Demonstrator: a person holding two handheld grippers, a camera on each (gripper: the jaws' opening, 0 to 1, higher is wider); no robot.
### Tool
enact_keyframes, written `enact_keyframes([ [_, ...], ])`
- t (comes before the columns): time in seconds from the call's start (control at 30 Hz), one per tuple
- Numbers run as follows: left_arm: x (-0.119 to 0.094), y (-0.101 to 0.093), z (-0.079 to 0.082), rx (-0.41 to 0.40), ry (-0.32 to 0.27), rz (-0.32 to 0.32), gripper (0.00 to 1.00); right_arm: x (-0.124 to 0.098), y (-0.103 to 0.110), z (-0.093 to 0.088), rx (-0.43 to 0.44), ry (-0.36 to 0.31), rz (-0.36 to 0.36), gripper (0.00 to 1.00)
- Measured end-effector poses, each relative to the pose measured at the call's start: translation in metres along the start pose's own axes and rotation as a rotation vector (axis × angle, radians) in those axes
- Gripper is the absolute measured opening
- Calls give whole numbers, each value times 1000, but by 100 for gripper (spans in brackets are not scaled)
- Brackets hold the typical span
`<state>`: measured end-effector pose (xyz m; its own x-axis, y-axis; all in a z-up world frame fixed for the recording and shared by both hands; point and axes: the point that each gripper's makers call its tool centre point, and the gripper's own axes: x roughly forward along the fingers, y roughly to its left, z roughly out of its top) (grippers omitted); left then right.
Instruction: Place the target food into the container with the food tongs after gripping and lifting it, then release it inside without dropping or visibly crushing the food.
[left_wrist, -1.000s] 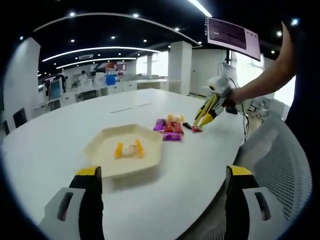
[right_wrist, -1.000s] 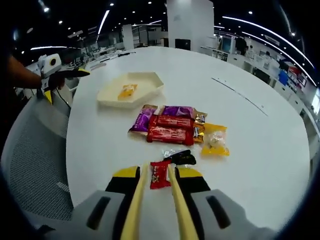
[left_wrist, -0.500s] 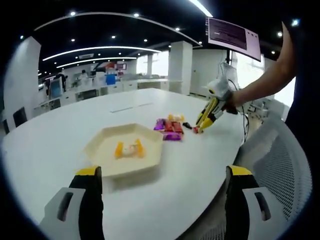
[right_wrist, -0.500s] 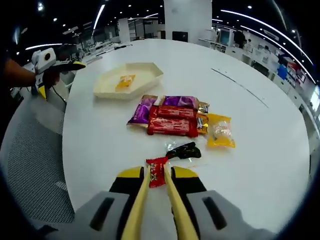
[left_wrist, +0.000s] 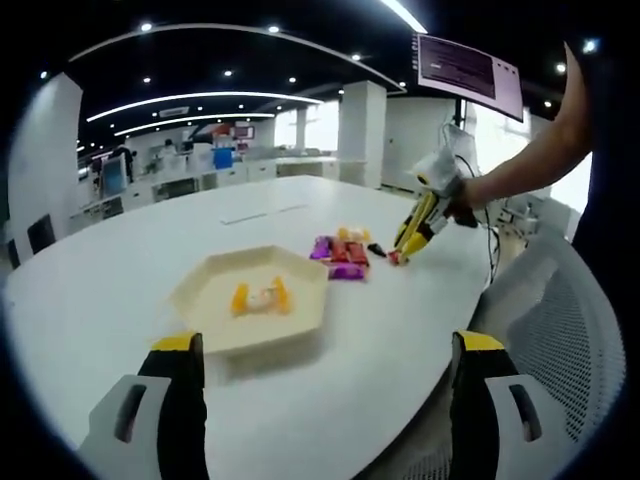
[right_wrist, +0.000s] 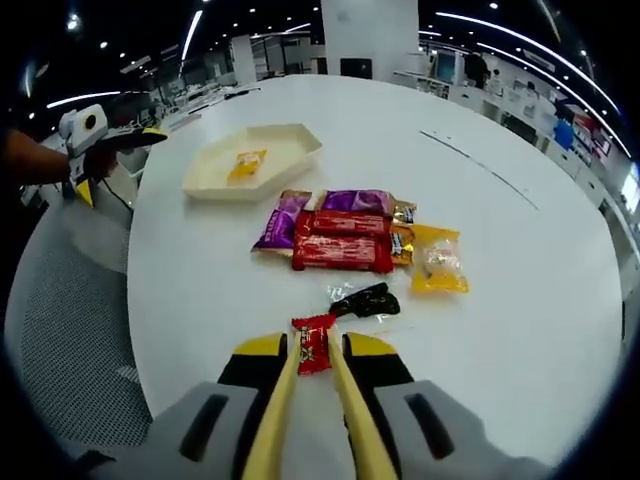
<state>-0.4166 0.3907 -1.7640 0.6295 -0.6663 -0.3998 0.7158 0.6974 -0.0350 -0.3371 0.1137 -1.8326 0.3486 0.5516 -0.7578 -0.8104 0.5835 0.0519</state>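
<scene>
No wrapper writing is readable. At lower centre of the right gripper view, the right gripper (right_wrist: 311, 352) has its tongs (right_wrist: 270, 420) pinching a small red packet (right_wrist: 312, 341). The left gripper (left_wrist: 320, 350), fingers (left_wrist: 182, 372) spread wide and empty, faces the cream container (left_wrist: 252, 298) mid-frame on the desk (left_wrist: 110, 270).

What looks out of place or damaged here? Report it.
Nothing stands out. The red candy sits uncrushed between the tongs of the right gripper, the other snacks lie grouped on the table, and the tray sits flat.

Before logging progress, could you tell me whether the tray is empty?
No, the tray already holds a yellow-wrapped snack.
</scene>
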Motion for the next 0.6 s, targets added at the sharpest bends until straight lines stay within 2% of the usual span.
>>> enact_keyframes([
  [0.6, -1, 2, 1, 11, -3, 14, 99, -14, -8, 19, 10, -5, 3, 20],
])
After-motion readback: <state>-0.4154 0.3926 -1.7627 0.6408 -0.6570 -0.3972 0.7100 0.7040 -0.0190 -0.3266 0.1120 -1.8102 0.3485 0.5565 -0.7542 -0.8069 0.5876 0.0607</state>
